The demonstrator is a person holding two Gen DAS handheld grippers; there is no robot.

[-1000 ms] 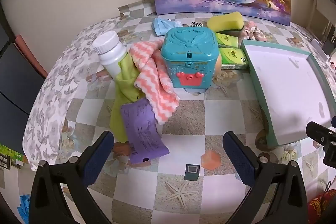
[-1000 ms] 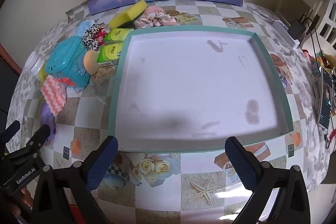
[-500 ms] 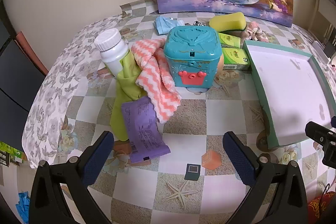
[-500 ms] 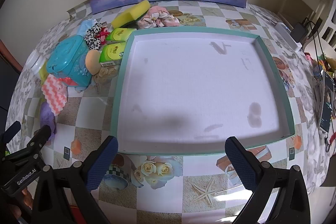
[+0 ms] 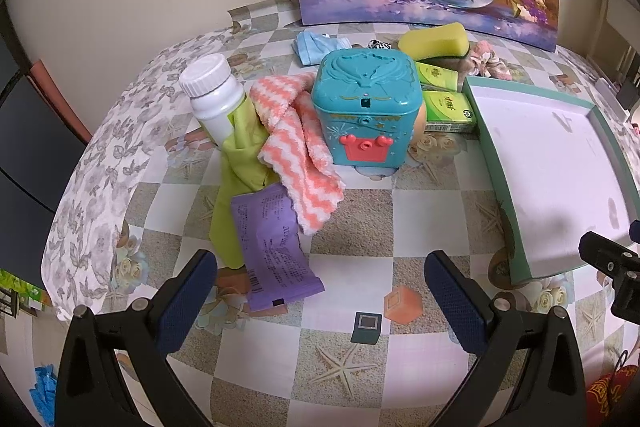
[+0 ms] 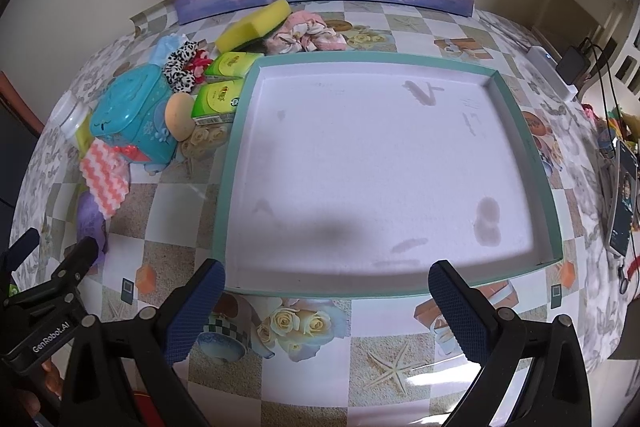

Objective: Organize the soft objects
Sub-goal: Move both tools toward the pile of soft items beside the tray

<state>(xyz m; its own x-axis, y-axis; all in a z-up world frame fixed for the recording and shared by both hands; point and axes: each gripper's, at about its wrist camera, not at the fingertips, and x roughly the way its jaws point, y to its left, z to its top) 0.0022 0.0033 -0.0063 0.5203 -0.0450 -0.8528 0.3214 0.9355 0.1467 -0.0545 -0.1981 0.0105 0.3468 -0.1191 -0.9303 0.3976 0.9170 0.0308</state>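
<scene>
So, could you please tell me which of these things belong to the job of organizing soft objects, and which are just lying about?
Belong to the job:
- pink zigzag cloth
- green cloth
- yellow sponge
- pink scrunchie
- leopard-print scrunchie
- light blue cloth
- teal tray, probably the destination

Lying about:
- teal toy box
- white bottle
- purple packet
- green tissue packs

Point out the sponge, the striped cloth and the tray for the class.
sponge (image 5: 434, 41), left wrist view, middle of its yellow top.
striped cloth (image 5: 298, 151), left wrist view, its hanging middle.
tray (image 6: 372, 57), right wrist view, far rim.
</scene>
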